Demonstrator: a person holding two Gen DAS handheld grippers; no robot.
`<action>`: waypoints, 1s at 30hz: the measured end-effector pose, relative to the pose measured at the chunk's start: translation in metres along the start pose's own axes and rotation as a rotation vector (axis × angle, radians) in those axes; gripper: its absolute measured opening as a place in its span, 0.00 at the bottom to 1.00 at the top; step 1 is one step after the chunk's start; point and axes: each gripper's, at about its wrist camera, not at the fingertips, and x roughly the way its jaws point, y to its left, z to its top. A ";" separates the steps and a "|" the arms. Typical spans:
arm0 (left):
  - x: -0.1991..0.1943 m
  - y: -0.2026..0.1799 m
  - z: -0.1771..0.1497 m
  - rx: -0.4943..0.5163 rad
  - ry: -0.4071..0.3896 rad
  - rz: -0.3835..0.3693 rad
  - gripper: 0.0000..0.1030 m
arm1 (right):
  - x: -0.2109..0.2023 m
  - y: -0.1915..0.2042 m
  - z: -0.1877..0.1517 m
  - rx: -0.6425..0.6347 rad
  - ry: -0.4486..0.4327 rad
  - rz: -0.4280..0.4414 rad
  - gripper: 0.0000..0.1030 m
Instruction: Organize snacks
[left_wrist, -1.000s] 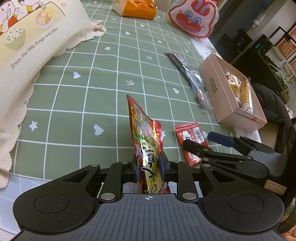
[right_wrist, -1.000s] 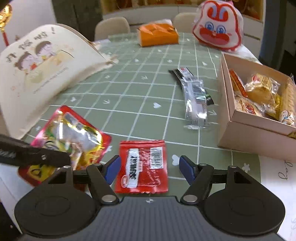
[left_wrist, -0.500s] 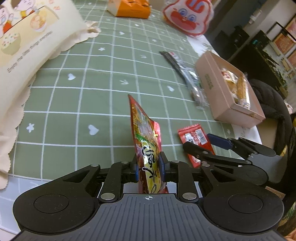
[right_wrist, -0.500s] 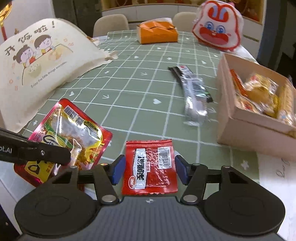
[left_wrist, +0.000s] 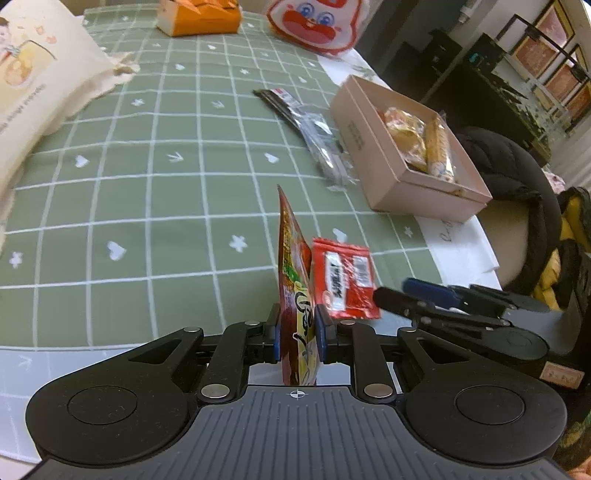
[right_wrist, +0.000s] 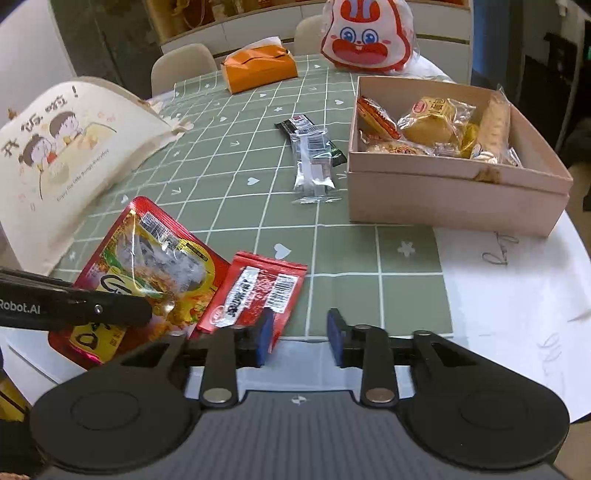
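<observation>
**Two snack packs near the front edge of the worktop**

The left gripper (left_wrist: 298, 334) is closed tight on a big red and yellow snack pack (left_wrist: 295, 288). It holds the pack up on its thin edge, above the green checked cloth (left_wrist: 147, 184).

The right gripper (right_wrist: 298, 334) is partly open with nothing between its blue pads. A small red packet (right_wrist: 258, 291) lies flat near the front edge of the worktop. One corner of it sits just by the left pad, but the pads do not squeeze it. The small packet is right beside the big pack.

A pink box (right_wrist: 454, 192) sits near the right edge and has wrapped snacks in it. A clear wrapped bar (right_wrist: 312, 162) lies on a dark bar, just to the box's left. A cream pillow (right_wrist: 66, 155) is at the left edge. An orange tissue box (right_wrist: 260, 68) and a bunny bag (right_wrist: 367, 35) sit at the far edge.
</observation>
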 end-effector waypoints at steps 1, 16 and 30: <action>-0.003 0.003 0.000 -0.006 -0.008 0.012 0.20 | 0.001 0.002 0.000 0.004 -0.004 0.000 0.50; -0.010 0.028 -0.004 -0.087 -0.019 0.036 0.21 | 0.037 0.040 0.016 0.064 0.012 0.040 0.81; -0.006 0.031 -0.003 -0.082 -0.007 0.027 0.21 | 0.040 0.052 0.007 -0.148 -0.032 -0.083 0.63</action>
